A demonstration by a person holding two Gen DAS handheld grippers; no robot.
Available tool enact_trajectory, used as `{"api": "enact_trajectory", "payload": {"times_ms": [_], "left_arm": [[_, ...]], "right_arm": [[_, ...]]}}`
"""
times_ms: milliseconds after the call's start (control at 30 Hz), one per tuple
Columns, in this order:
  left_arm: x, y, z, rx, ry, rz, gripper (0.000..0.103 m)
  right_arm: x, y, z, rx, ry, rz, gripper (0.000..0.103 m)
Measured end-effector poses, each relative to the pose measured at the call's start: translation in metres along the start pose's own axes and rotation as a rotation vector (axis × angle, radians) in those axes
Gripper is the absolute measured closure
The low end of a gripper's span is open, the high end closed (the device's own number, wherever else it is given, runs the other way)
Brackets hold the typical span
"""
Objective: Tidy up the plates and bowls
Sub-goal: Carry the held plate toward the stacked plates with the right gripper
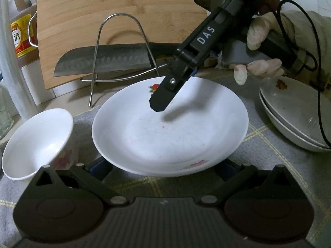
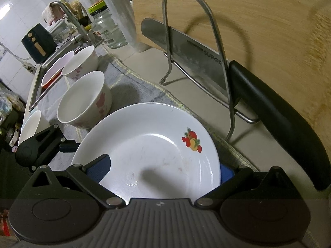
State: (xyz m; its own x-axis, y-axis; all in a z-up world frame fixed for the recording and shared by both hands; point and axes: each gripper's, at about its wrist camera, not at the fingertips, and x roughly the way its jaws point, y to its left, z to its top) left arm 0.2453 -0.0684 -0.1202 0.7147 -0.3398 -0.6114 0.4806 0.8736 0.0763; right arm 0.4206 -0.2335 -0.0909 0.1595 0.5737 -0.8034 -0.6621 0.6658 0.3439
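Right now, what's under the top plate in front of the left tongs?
A second plate shows beneath the top plate: only its near rim with a red print. The checked cloth lies below; the rest is covered.

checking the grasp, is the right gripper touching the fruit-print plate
Cannot tell. In the left wrist view the right gripper hangs over the fruit-print plate, its shadow close below, but neither contact nor a gap shows plainly.

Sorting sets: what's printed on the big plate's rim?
Red-and-orange fruit with green leaves on the white plate; clearest in right wrist view.

plate on checked cloth | right gripper above it | bowl left, tilted
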Motion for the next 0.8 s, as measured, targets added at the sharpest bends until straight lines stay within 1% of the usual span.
{"api": "enact_trajectory", "payload": {"times_ms": [300, 400, 533, 800], "left_arm": [[-0.004, 0.001, 0.002, 0.002, 0.013, -0.004, 0.0], [-0.004, 0.004, 0.001, 0.002, 0.014, -0.028, 0.0], [-0.006, 0.013, -0.001, -0.018, 0.004, -0.093, 0.0], [-0.004, 0.012, -0.002, -0.027, -0.009, -0.116, 0.0]], "right_arm": [[-0.001, 0.005, -0.004, -0.016, 0.019, 0.009, 0.0], [0.0, 0.006, -0.006, -0.026, 0.022, 0.01, 0.0], [0.001, 0.002, -0.006, -0.026, 0.013, 0.03, 0.0], [0.005, 0.003, -0.003, -0.034, 0.009, 0.024, 0.0]]}}
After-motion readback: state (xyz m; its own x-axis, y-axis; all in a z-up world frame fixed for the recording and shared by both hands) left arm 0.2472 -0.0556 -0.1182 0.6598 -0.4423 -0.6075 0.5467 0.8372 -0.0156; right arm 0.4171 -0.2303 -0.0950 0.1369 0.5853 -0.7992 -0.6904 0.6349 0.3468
